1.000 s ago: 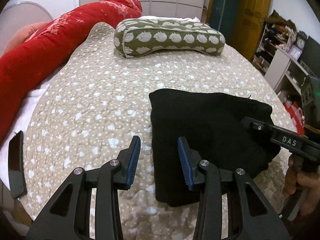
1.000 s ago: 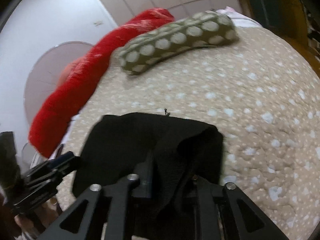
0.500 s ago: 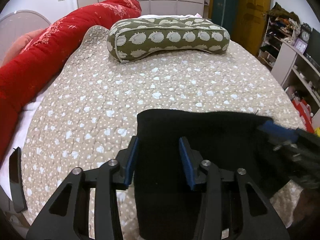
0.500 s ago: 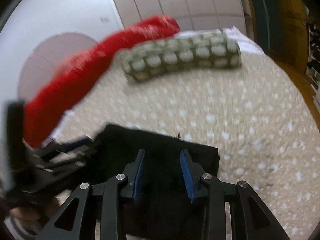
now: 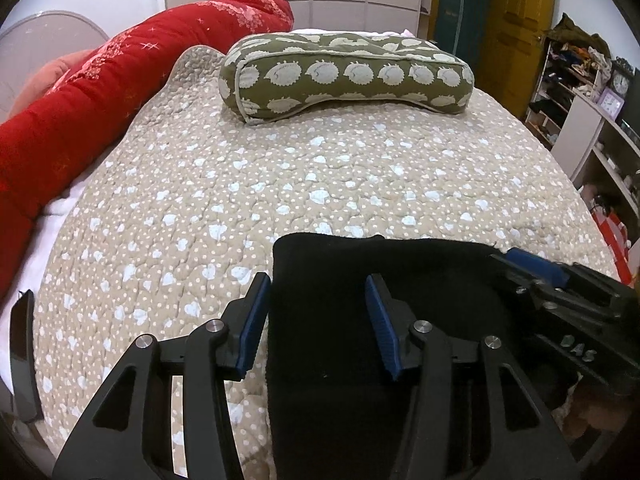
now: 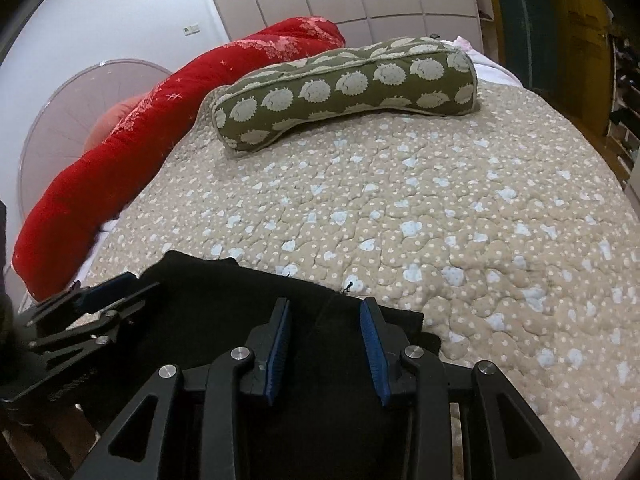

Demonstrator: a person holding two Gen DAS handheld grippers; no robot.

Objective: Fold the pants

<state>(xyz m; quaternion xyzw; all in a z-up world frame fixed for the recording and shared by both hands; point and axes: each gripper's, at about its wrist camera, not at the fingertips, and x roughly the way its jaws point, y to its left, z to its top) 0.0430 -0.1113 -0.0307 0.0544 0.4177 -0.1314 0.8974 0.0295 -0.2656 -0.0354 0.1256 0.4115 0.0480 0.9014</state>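
the black pants point(image 5: 360, 300) are seen folded into a compact rectangle at the near edge of the bed point(image 5: 320, 184), directly below and ahead of both tools. in the left wrist view the left tool point(image 5: 316, 312) is held with its blue pads spread apart and nothing between them; its left pad sits at the bundle's left edge and its right pad over the cloth. the right tool point(image 6: 325, 338) is likewise spread wide and empty, poised over the bundle's right part, with a loose thread at the far hem just beyond it. each tool shows in the other's view at the opposite side of the bundle, so the pants lie between and beneath both, neither clearly nearer. the bundle's longer side appears to run left to right, though its near end is hidden under the tools.

the fold is judged nearly or fully complete; any next move would turn on the far hem and the right edge, where a lower layer sticks out past the top one.

far on the quilt, a green hedgehog-print pillow point(image 5: 344, 72) lies well apart. a red bolster point(image 5: 100, 112) runs along the left side. a dark flat object point(image 5: 22, 352) rests at the near left edge. nothing stands between tools and pants.
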